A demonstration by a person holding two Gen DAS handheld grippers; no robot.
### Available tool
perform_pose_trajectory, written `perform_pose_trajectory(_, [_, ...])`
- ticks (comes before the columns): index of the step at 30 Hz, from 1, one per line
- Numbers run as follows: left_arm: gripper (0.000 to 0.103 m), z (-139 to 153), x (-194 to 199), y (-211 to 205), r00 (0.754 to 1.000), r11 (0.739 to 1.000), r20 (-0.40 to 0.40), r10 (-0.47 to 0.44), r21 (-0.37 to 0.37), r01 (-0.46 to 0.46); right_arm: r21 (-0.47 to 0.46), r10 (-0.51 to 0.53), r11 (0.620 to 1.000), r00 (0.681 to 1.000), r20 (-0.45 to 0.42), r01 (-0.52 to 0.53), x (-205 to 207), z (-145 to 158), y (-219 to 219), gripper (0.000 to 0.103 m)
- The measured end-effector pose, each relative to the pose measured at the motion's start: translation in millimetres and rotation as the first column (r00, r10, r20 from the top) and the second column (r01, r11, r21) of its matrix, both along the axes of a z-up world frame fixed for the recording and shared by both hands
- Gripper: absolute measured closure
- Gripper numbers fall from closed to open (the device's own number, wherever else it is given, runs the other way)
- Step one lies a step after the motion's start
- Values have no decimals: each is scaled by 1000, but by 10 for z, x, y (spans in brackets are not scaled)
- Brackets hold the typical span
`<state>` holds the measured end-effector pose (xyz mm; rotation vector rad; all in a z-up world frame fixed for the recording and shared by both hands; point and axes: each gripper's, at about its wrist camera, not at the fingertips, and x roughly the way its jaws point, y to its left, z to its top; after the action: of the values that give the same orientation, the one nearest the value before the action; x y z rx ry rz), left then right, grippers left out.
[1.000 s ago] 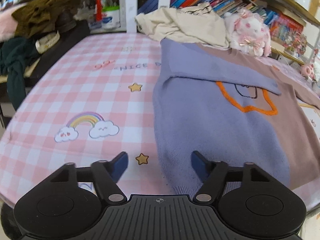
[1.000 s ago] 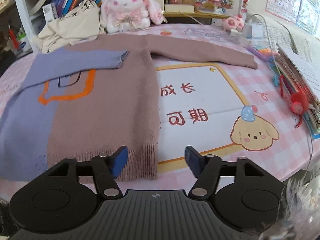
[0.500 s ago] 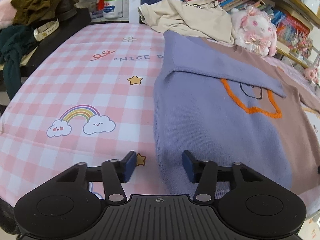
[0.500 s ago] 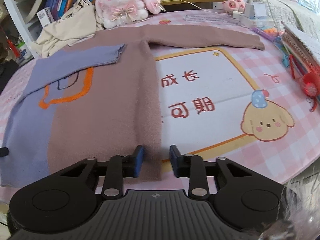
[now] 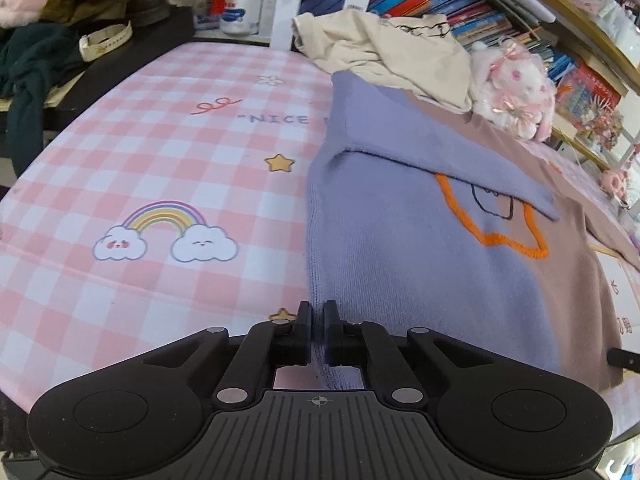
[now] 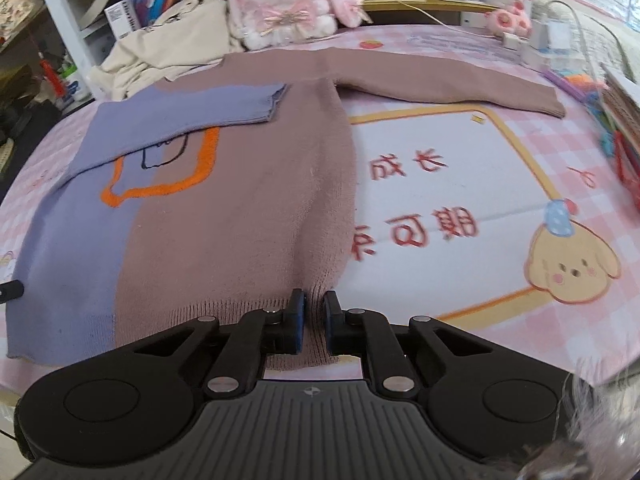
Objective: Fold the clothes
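A knitted sweater (image 5: 420,264), half purple and half brown with an orange outline on the chest, lies flat on the pink checked tablecloth (image 5: 160,152). Its purple sleeve (image 6: 208,108) is folded across the chest; the brown sleeve (image 6: 460,88) stretches out to the right. My left gripper (image 5: 316,314) is closing, its jaws pinching the purple bottom corner of the hem. My right gripper (image 6: 313,304) is closing too, its jaws gripping the brown ribbed hem (image 6: 240,308) near the bottom right corner.
A crumpled cream garment (image 5: 392,48) and a pink plush bunny (image 6: 288,4) sit just beyond the sweater's collar, with bookshelves behind. Dark clothes (image 5: 24,64) pile up at the far left. Notebooks and red items (image 6: 620,140) line the right edge.
Both grippers went from wide open to closed on the sweater's bottom hem, left on the purple corner, right on the brown one. The fabric bunches slightly between the jaws.
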<state>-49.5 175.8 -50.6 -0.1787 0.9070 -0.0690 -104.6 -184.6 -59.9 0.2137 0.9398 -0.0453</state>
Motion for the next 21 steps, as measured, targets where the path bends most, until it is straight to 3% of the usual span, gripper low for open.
perform_pose_trajectory(9, [99, 26, 72, 361, 996, 995, -22, 85, 52, -83, -5, 161, 987, 987, 15, -161, 146, -20, 489, 93])
perform_pose_trajectory(21, [99, -3, 28, 494, 995, 995, -16, 103, 11, -102, 36, 95, 995, 995, 14, -96, 44, -22, 314, 93])
